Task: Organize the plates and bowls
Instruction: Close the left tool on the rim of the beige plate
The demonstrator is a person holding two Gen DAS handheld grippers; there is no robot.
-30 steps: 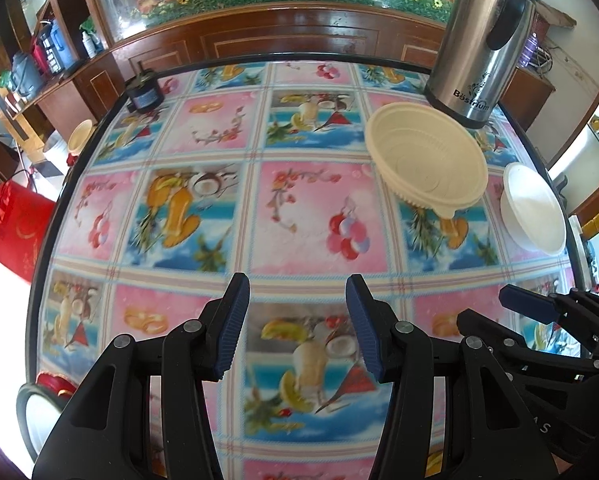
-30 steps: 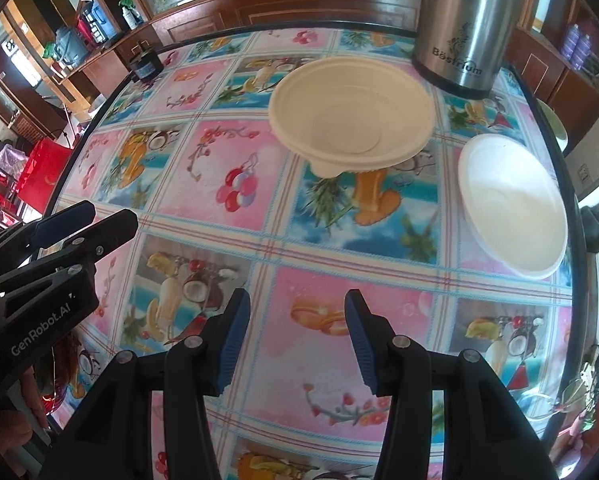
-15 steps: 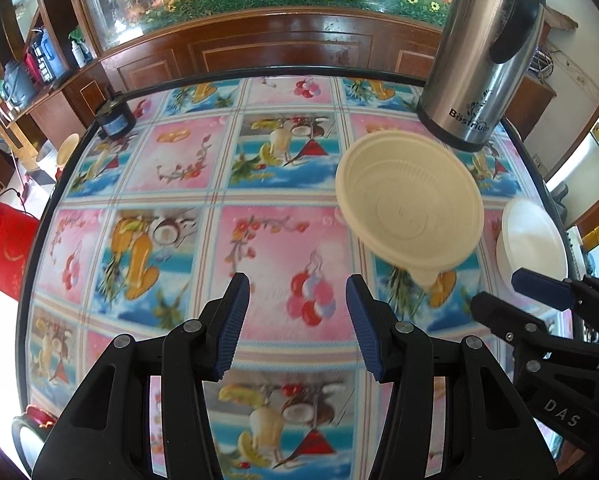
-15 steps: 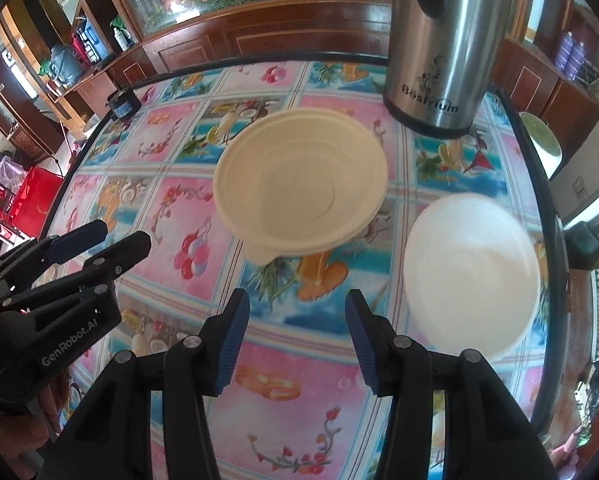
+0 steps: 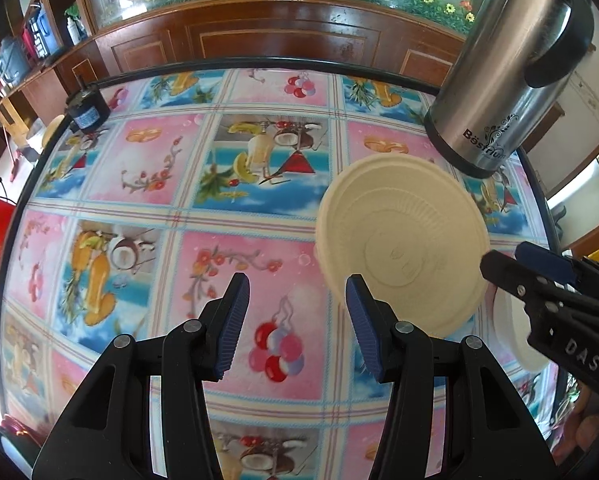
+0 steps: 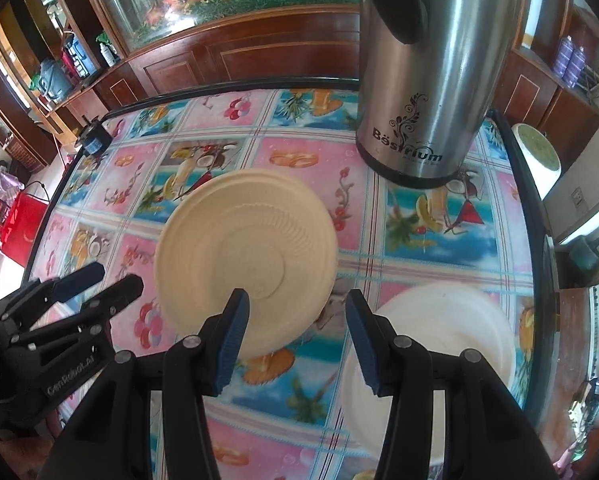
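Right of center in the left view, a bowl [image 5: 401, 248] lies beyond the left gripper [image 5: 295, 324]. Both the left and right gripper [image 6: 295, 338] stand parted, empty; a plate [image 6: 451, 344] lies lower right.

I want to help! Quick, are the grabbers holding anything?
Left gripper: open, holding nothing.
Right gripper: open, holding nothing, above the round cream ribbed bowl.
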